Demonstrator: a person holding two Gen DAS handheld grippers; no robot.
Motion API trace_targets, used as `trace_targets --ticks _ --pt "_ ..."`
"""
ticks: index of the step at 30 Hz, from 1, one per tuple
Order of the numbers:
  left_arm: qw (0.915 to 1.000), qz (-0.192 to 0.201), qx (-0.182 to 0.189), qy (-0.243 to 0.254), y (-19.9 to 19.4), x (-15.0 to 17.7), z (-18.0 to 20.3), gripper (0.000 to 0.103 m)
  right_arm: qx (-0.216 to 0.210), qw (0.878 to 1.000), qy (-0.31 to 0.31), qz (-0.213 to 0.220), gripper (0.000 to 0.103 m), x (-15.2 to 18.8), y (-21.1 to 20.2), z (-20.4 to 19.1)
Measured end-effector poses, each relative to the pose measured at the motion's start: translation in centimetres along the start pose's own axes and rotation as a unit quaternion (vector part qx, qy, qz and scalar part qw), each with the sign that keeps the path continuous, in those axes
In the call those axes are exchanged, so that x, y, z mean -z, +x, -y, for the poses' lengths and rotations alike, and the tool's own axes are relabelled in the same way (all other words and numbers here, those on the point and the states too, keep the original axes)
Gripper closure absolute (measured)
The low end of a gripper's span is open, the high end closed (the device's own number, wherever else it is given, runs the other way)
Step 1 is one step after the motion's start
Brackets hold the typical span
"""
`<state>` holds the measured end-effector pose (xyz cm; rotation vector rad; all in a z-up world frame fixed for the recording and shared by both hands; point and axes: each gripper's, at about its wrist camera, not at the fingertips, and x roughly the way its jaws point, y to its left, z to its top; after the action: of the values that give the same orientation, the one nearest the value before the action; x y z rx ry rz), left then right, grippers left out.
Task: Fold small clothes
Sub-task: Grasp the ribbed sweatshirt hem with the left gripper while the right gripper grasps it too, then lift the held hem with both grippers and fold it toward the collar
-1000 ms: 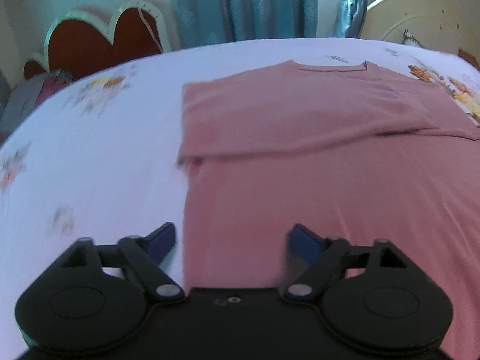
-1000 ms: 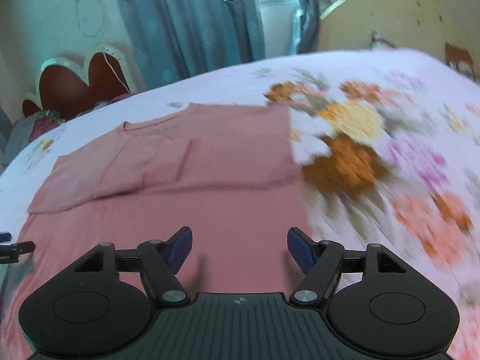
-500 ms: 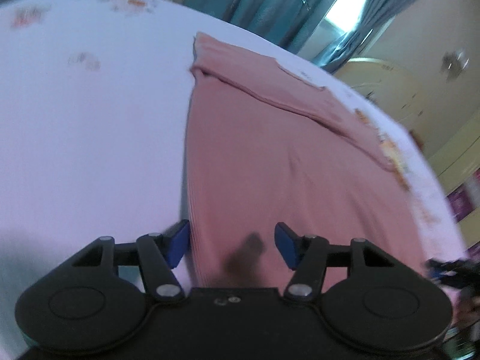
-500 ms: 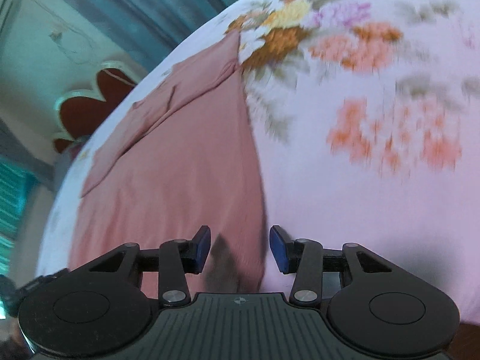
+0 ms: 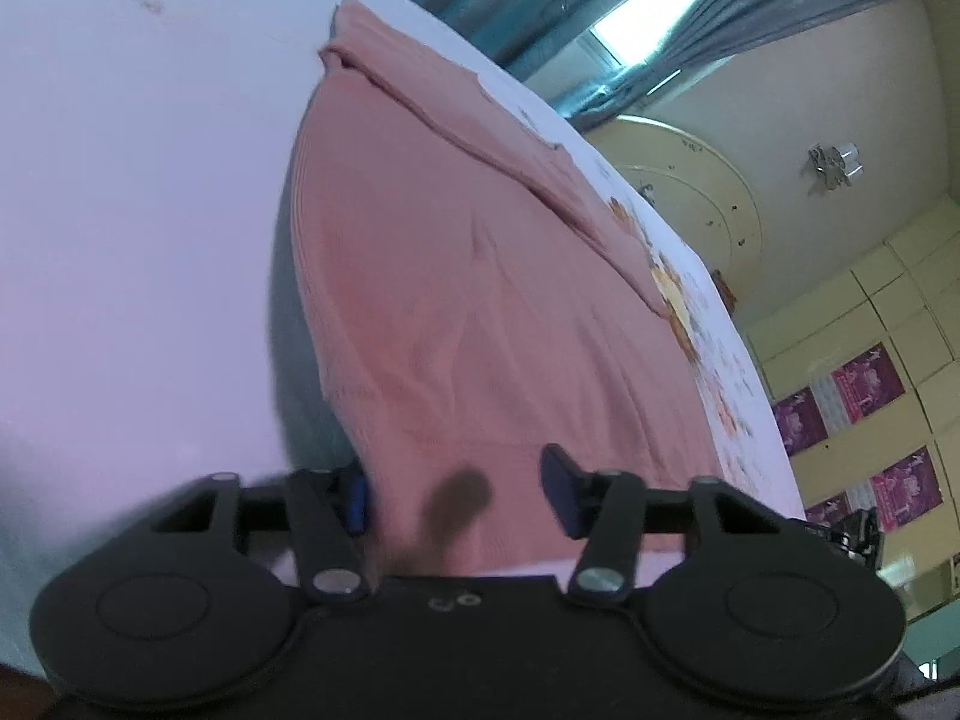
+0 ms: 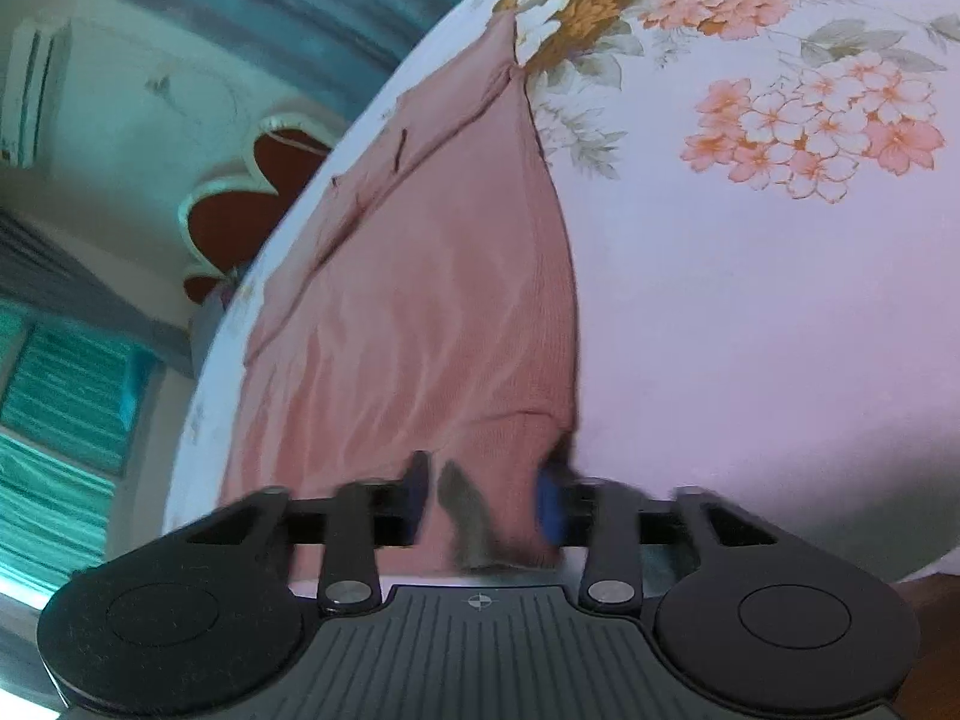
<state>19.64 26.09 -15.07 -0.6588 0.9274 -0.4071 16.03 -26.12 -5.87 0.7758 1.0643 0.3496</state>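
Observation:
A pink shirt (image 5: 456,276) lies flat on the bed, sleeves folded in across its far part. My left gripper (image 5: 456,495) is open at the shirt's near left hem corner, and the cloth lies between its blue pads (image 5: 357,495). In the right wrist view the same shirt (image 6: 420,312) stretches away, and my right gripper (image 6: 483,507) is open at the near right hem corner with the hem between its fingers. Both grippers are tilted low over the bed's near edge.
The bed sheet (image 6: 750,300) is pale with orange and yellow flowers to the right of the shirt. A heart-shaped red headboard (image 6: 240,204) and teal curtains (image 5: 510,6) stand beyond. The other gripper (image 5: 852,531) shows at the right edge of the left wrist view.
Both grippers have dropped and tipped down to the near hem corners of the shirt. The hem cloth now lies between each pair of fingers, slightly rumpled.

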Motion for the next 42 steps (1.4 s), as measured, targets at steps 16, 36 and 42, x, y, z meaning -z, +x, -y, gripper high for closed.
trace_targets --ticks 16,36,42 --pt "0.998 0.059 -0.019 -0.014 -0.9 1.7 -1.4 0.098 -0.04 0.998 -0.008 0.04 0.095 0.4 -1.3 1.1" --pt "0.9722 0.202 0.069 -0.097 0.8 -12.2 2.6 0.098 -0.043 0.984 -0.031 0.173 0.095 -14.1 1.3 -8.8" --pt "0.9778 0.179 0.048 -0.098 6.5 -21.1 1.5 0.098 -0.017 0.985 -0.011 0.171 0.095 -22.8 6.7 -10.1"
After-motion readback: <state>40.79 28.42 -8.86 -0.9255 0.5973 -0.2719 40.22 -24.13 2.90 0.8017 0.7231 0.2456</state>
